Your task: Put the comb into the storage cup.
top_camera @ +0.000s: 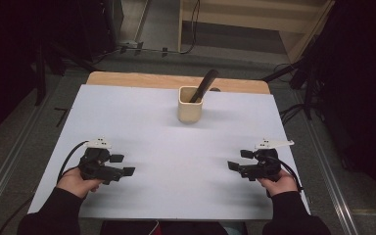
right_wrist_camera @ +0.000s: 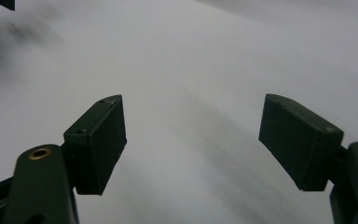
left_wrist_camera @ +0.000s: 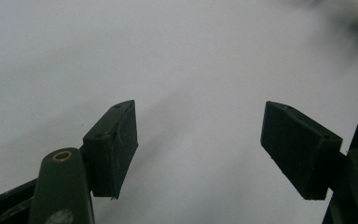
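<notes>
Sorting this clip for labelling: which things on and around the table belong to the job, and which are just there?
Job:
cup
dark utensil standing in it
left tool, open
right tool, open

Just there:
white table sheet
floor cables

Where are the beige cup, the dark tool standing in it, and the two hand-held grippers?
Beige cup (top_camera: 189, 110): high view, front wall.
Dark tool (top_camera: 205, 81): high view, upper handle sticking out.
Left gripper (top_camera: 122, 165): high view, between its jaws.
Right gripper (top_camera: 238, 160): high view, between its jaws.
</notes>
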`<state>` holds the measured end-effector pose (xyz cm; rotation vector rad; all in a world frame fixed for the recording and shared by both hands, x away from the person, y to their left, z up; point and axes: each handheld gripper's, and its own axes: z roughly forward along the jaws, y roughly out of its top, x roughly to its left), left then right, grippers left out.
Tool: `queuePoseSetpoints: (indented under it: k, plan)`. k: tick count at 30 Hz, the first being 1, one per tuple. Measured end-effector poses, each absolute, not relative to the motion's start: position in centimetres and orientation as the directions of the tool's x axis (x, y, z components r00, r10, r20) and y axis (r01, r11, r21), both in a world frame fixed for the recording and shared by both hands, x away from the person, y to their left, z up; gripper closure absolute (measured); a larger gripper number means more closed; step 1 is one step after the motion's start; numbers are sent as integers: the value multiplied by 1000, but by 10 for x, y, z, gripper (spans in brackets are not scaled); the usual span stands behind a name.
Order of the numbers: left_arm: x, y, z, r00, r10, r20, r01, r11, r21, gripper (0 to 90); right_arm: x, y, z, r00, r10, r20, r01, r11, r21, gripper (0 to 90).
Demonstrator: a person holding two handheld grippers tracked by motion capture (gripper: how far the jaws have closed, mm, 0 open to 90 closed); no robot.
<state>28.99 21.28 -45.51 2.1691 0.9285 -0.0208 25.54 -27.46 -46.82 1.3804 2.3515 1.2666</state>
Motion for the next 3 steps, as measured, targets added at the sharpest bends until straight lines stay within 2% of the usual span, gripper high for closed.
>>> queuePoseSetpoints:
  k: [3]
  plan:
    - [290, 213, -456, 731, 619, -288, 628, -443, 640, 277, 256, -275, -468, -568, 777, 270, 656, 230, 719, 210]
